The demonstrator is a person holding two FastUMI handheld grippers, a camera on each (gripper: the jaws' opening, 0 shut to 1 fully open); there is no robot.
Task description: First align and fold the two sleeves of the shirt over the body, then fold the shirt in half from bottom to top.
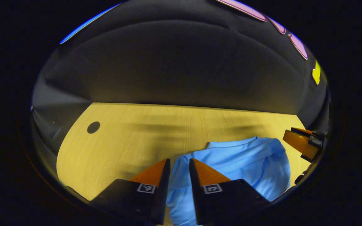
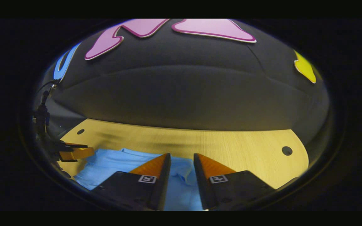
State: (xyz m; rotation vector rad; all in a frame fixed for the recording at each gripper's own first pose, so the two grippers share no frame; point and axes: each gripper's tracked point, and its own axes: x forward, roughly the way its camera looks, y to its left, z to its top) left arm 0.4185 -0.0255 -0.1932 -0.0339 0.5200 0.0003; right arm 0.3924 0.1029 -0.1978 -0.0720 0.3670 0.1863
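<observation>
Blue cotton-like fabric — the light blue shirt (image 1: 237, 160) — lies bunched on the pale wood-grain worktop (image 1: 130, 135), near its front edge. The left hand-held gripper (image 1: 180, 163) hovers over the cloth, jaws a narrow gap apart with fabric showing between them; whether they pinch it I cannot tell. The right hand-held gripper (image 2: 182, 158) stands likewise over the other side, grip equally unclear. Risk: a shallow or uneven pinch could let a layer slip, leaving the fold skewed — or drag the whole shirt. No legible writing; small square markers sit on the fingers.
</observation>
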